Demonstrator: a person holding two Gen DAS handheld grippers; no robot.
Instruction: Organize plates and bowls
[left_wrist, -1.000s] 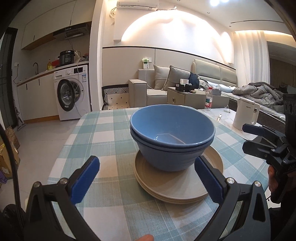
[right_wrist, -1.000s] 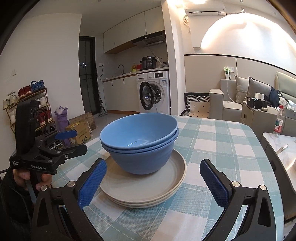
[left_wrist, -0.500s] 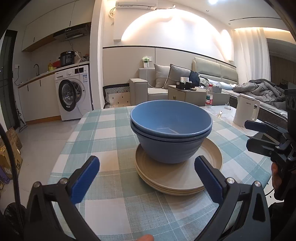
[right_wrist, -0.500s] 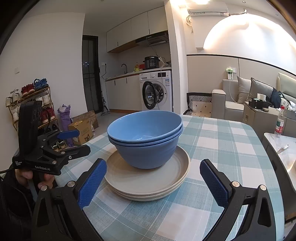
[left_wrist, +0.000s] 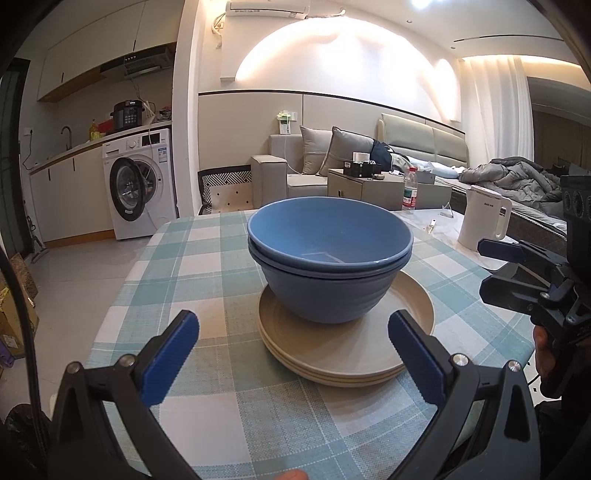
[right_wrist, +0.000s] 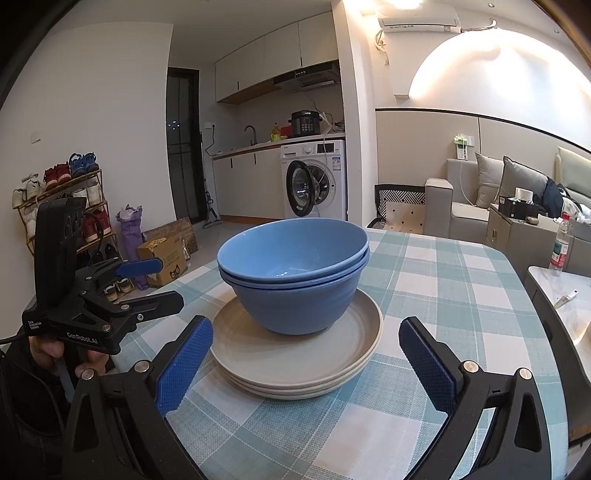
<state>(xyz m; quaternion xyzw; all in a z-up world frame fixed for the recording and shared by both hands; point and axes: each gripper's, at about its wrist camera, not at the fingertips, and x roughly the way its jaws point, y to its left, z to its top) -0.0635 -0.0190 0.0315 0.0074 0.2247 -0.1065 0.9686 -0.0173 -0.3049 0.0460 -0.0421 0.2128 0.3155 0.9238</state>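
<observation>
Two nested blue bowls (left_wrist: 328, 262) (right_wrist: 295, 273) stand on a stack of beige plates (left_wrist: 351, 350) (right_wrist: 295, 362) in the middle of a checked tablecloth. My left gripper (left_wrist: 293, 354) is open, held just short of the plate stack with nothing between its blue pads. My right gripper (right_wrist: 306, 362) is open as well, its pads on either side of the near plate rim without touching. Each gripper shows in the other's view: the right one (left_wrist: 517, 269) at the right edge, the left one (right_wrist: 147, 280) at the left edge, held by a hand.
The table (left_wrist: 192, 251) carries a teal and white checked cloth. A white kettle (left_wrist: 484, 221) and a water bottle (left_wrist: 409, 189) stand at the far right on a marble-look surface. Beyond are a washing machine (right_wrist: 314, 182), a sofa and a shoe rack (right_wrist: 62, 199).
Both grippers have drawn back and lowered slightly from the stack, so the bowls and plates sit a little farther off. Both stay open; the dishes have not moved.
</observation>
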